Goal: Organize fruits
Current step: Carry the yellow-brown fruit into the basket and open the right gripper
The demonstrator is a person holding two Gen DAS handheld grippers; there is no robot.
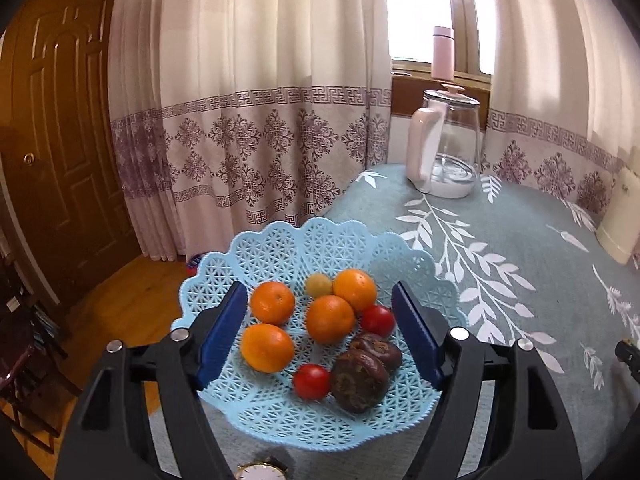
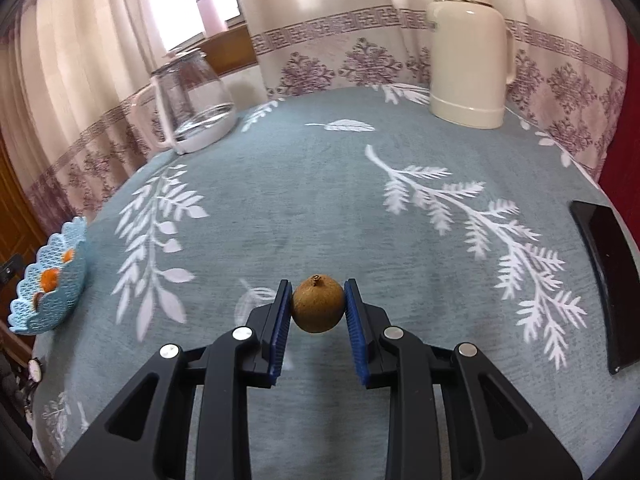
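The right gripper (image 2: 318, 312) was clamped on a kiwi (image 2: 318, 309), its two blue pads pressing the brown fruit from either side, stem end up. Whether the kiwi rested on the tablecloth (image 2: 320, 200) or hung just above it could not be told. Far off to the left of these fingers, at the table's edge, stood the blue basket (image 2: 60, 304). Ahead and to the left was a glass kettle (image 2: 192, 108), ahead and to the right a cream thermos (image 2: 468, 60), and to the far right a dark flat object (image 2: 600, 280).

The left gripper (image 1: 320, 328) had its fingers wide apart, holding nothing, one on each side of the basket (image 1: 320, 248). Between them in the basket lay four oranges (image 1: 330, 319), two red tomatoes (image 1: 311, 381), two dark wrinkled fruits (image 1: 359, 381) and a small yellowish fruit (image 1: 318, 285). Beyond the right finger stood the glass kettle (image 1: 444, 144). A wristwatch (image 1: 262, 470) lay below the fingers.
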